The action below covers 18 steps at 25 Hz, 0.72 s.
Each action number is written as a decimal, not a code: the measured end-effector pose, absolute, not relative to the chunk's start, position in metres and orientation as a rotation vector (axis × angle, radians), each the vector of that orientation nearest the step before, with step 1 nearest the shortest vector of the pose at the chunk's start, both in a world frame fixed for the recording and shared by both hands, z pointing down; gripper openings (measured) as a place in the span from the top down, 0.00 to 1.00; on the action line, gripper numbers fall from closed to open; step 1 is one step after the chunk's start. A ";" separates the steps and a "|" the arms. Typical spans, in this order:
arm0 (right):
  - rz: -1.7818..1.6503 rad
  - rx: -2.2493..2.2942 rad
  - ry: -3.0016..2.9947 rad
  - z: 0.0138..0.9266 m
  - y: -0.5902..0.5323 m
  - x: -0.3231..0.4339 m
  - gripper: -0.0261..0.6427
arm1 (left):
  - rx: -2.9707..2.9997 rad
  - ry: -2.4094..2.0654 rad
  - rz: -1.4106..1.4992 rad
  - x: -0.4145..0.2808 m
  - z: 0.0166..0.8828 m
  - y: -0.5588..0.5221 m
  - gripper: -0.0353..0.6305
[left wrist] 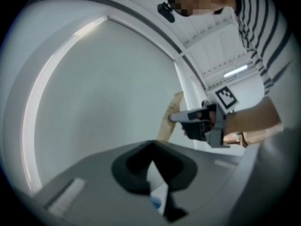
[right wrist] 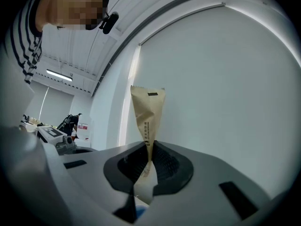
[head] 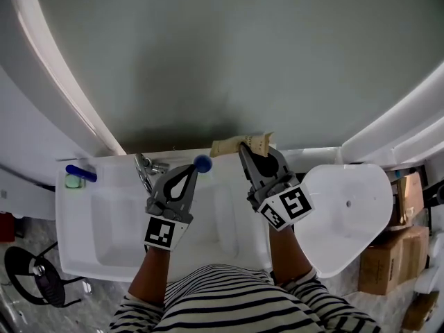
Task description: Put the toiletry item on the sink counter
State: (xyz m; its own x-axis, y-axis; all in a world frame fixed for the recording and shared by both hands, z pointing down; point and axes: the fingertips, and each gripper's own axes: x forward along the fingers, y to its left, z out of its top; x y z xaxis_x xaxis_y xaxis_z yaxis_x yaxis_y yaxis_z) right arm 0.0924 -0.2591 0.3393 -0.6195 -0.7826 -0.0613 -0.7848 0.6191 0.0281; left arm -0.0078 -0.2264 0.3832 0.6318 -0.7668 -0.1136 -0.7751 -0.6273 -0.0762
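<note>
Plain pale grey wall (head: 243, 47) ahead, edged with curved white trim (head: 55, 68). Mottled grey floor (head: 38, 233) below. Cardboard boxes (head: 385, 259) stacked right, black round stool (head: 24, 272) left. Strip light (right wrist: 59, 75) overhead.

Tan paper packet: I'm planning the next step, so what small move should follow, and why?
Probably lower the right gripper a little toward the back ledge of the sink counter. Its tongs pinch the tan paper packet upright, and the packet seems to hang just over that ledge, not yet resting on it.
</note>
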 end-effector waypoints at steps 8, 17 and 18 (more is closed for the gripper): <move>0.082 -1.348 2.776 0.339 -0.250 0.095 0.92 | -2.741 1.260 0.214 -0.035 0.347 -0.200 0.94; 0.049 -1.354 2.800 0.354 -0.250 0.089 0.92 | -2.746 1.251 0.250 -0.047 0.340 -0.192 0.94; 0.044 -1.354 2.806 0.356 -0.251 0.088 0.92 | -2.748 1.243 0.250 -0.046 0.339 -0.191 0.94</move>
